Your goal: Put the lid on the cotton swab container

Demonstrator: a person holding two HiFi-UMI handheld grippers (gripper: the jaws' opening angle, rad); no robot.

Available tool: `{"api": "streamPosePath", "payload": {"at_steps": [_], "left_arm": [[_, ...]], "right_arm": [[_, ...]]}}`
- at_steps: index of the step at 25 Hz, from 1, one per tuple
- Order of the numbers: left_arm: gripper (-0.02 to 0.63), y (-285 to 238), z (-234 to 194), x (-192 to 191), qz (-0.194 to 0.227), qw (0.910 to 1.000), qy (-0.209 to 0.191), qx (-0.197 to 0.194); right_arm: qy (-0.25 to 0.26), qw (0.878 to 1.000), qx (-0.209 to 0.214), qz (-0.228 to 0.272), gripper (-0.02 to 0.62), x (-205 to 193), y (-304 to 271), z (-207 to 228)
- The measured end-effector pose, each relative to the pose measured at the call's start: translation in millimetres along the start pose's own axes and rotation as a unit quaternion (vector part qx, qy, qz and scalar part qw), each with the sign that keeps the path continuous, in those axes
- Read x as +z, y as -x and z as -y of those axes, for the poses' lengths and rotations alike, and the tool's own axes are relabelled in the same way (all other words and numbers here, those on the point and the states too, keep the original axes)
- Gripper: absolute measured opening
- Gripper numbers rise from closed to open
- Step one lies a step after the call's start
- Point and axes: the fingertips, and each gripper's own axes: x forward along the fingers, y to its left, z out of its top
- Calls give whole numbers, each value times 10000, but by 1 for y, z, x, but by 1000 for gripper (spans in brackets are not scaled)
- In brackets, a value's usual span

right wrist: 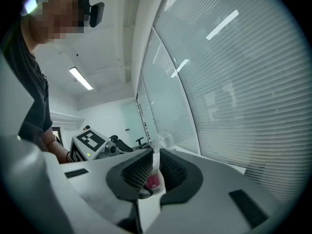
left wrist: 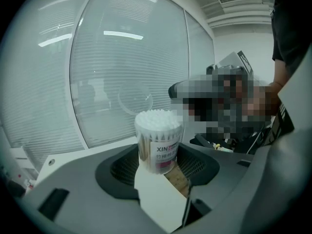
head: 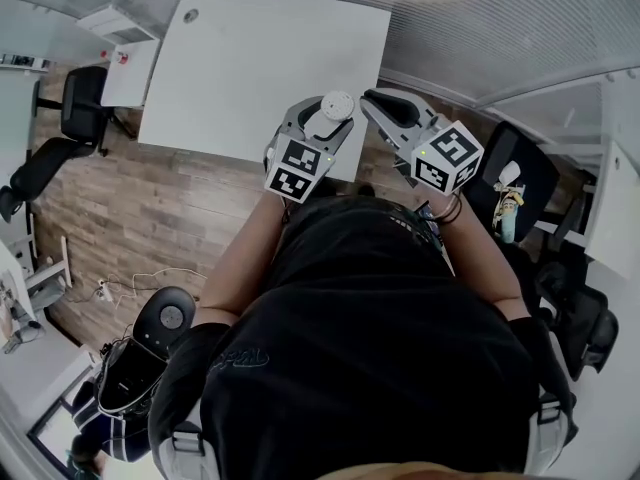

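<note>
holding both tools up close in front of me, i see them side by side over the near edge of the white desk [head: 250, 58]. my left tool [left wrist: 158, 165] has its jaws spread wide and pressed on the sides of the cotton swab container [left wrist: 162, 149]. the container stands upright between the dark pads. it is open at the top, and the white swab tips [left wrist: 157, 120] show there. my right tool [right wrist: 155, 173] is just beside the left one, close but apart. its jaws are pressed almost together and they pinch the thin clear lid [right wrist: 157, 147] by its edge. the lid sticks up a little past the jaw tips. something pink shows low between the pads, and i cannot tell what it is. farther off, the desk has a small round hole [head: 190, 15] near its far left corner. past the desk lie the brown wood floor [head: 140, 208] and a black chair [head: 80, 108] on the left. behind it all are the window blinds [right wrist: 243, 82].
</note>
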Motion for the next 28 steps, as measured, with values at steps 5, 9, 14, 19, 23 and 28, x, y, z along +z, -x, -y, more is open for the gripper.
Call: {"api": "streamPosePath", "payload": {"at_steps": [5, 9, 14, 19, 23, 28], "left_arm": [[256, 7, 34, -4, -25, 9999, 70, 82], [256, 16, 48, -7, -20, 9999, 114, 95], [256, 25, 74, -10, -73, 9999, 134, 36], [256, 31, 92, -8, -17, 9999, 89, 69], [256, 33, 100, -8, -7, 10000, 53, 47], [256, 34, 112, -9, -12, 10000, 19, 10]], "right_arm": [[-97, 9998, 160, -74, 101, -9, 31, -6], [-62, 9993, 363, -91, 129, -8, 35, -18], [-153, 9984, 520, -179, 186, -8, 43, -25], [-41, 9976, 662, -189, 229, -5, 52, -33], [69, 9971, 734, -194, 247, -2, 54, -39], [172, 9966, 791, -178, 252, -1, 57, -42]]}}
